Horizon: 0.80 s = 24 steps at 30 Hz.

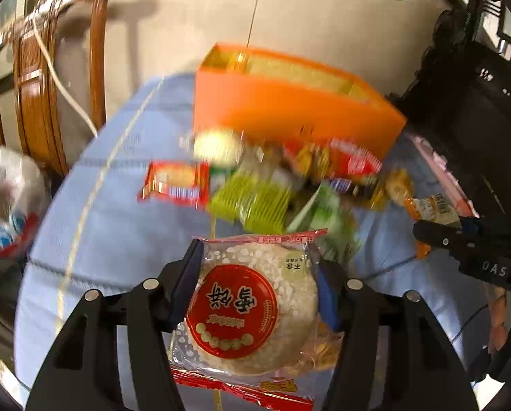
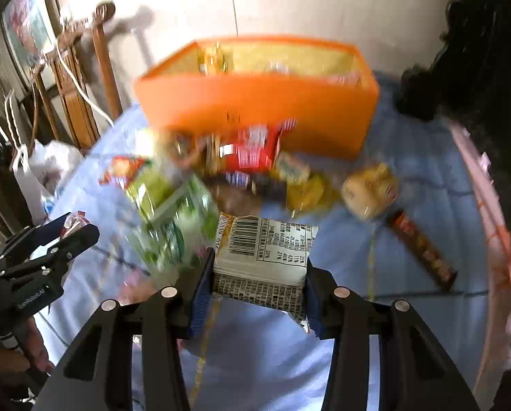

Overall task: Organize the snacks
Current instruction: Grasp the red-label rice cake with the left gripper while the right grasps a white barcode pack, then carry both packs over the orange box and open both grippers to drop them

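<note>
My left gripper [image 1: 257, 274] is shut on a round white rice cake packet with a red circular label [image 1: 252, 311], held above the blue cloth. My right gripper [image 2: 258, 281] is shut on a white snack packet with a barcode and printed text [image 2: 262, 257]. Beyond both lies a blurred pile of snack packets [image 1: 272, 178] [image 2: 221, 171] in red, green and yellow. An open orange box [image 1: 289, 109] [image 2: 255, 102] stands behind the pile. The right gripper also shows at the right edge of the left wrist view [image 1: 461, 243], and the left gripper at the left edge of the right wrist view [image 2: 49, 246].
The table is covered by a pale blue cloth [image 1: 118, 233] [image 2: 409, 239]. A wooden chair [image 1: 49, 85] and a white plastic bag [image 1: 8, 205] stand at the left. A round bun packet [image 2: 372, 188] and a long brown bar [image 2: 423, 250] lie to the right. Dark furniture [image 1: 478, 102] rises at the right.
</note>
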Available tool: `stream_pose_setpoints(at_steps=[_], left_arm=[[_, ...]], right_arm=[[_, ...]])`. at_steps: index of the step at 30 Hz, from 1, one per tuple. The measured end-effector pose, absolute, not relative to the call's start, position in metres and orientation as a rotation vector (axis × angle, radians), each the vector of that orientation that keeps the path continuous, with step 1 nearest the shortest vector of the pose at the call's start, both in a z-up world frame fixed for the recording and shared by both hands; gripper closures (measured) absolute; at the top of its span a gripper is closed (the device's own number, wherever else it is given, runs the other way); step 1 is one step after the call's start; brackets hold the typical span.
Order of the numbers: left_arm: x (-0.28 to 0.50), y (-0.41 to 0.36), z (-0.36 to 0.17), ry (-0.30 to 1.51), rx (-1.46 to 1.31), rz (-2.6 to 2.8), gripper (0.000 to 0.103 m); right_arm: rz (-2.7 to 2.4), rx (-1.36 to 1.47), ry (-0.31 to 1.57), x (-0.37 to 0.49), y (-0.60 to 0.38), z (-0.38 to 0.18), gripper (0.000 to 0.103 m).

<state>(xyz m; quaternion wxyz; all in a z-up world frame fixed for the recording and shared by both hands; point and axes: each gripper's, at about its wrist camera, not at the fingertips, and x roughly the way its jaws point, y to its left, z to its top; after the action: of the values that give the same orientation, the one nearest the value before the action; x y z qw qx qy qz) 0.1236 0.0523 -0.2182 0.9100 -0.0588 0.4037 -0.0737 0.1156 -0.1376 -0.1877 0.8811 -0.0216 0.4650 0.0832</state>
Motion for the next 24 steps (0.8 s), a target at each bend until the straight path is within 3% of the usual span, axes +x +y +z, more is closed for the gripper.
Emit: stream_pose_setpoints(at_steps=[16,24], left_arm=[[0.253,0.018,-0.049,0.574,-0.028,-0.178,0.045],[0.313,-0.004,-0.031,0.553,0.044,-0.157,0.045]], right_arm=[[0.153,-0.072,0.693,0.207,-0.171,-0.006,0.057],[0.153,-0.108,0.676,0.270,-0.167,0.022,0.057]])
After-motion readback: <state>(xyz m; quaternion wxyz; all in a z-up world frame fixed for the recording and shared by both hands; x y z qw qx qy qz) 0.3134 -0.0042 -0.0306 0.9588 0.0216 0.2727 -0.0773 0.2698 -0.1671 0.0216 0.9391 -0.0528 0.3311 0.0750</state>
